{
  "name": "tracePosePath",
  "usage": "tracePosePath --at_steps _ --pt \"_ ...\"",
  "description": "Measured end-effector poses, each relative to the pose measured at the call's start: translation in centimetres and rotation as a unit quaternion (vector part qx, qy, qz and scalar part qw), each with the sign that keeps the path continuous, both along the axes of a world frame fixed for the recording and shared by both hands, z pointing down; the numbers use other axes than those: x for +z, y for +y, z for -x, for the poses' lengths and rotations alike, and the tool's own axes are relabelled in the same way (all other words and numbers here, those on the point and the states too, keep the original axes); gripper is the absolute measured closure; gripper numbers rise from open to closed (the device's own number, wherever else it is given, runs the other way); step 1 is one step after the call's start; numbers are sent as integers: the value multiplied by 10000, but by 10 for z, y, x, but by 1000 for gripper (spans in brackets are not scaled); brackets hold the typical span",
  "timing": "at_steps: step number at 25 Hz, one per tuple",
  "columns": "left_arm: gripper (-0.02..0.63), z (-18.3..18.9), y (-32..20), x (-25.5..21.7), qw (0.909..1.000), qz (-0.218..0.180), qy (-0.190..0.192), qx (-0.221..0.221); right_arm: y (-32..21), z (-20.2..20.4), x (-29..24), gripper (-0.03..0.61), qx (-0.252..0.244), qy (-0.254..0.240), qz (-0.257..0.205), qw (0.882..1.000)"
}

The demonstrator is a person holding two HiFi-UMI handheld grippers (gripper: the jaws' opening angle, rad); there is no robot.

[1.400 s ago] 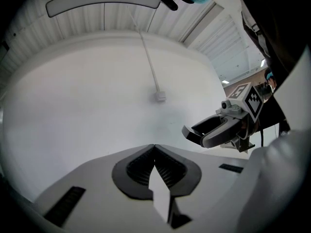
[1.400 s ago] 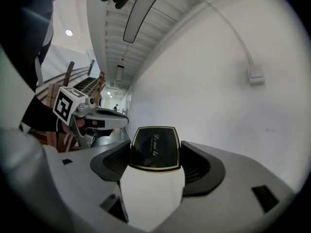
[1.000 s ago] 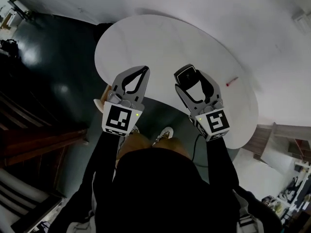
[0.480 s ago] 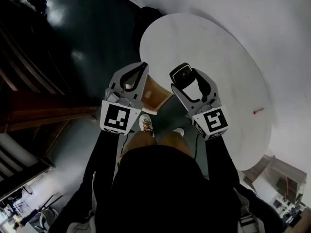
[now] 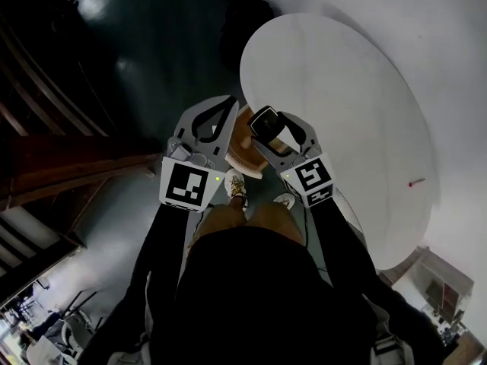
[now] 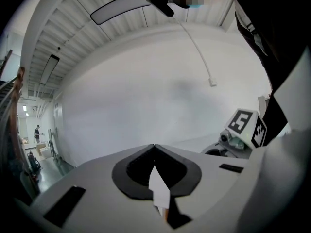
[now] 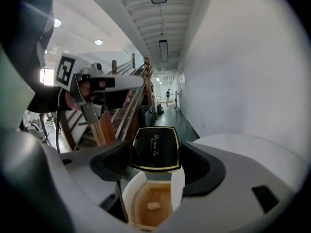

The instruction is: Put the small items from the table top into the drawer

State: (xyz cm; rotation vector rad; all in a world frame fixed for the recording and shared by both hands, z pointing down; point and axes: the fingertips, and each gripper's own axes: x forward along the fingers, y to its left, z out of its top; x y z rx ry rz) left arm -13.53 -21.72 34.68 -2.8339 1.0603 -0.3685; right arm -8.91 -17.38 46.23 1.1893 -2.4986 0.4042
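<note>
My right gripper [image 5: 265,122] is shut on a small black box [image 5: 263,119] with a gold rim. In the right gripper view the black box [image 7: 155,148] sits between the jaws, above the open wooden drawer [image 7: 141,212], where a small pale item [image 7: 152,206] lies. In the head view the drawer [image 5: 245,152] juts out from under the edge of the white round table [image 5: 342,82]. My left gripper [image 5: 229,103] hangs just left of the box, shut and empty; in its own view the left gripper [image 6: 154,147] has its jaws meeting. A small red item [image 5: 416,182] lies on the table's far right.
The person's shoes [image 5: 236,188] stand on the dark floor [image 5: 152,44] below the drawer. Wooden stairs and railings [image 5: 46,158] run along the left. A white wall lies beyond the table.
The view has swung left along the table's edge. Both grippers have moved to the open drawer, and the right one has come down over it with the black box still held.
</note>
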Motion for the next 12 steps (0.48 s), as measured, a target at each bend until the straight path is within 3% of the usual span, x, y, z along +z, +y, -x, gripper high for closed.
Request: tracePosePath --at_steps 6,12 --pt "598 24 -4 20 9997 190 -101 -74 17 50 106 236 -464 113 1061 9932" --pt "598 57 -3 47 9988 441 -202 -119 29 61 192 236 -337 449 1878 9806"
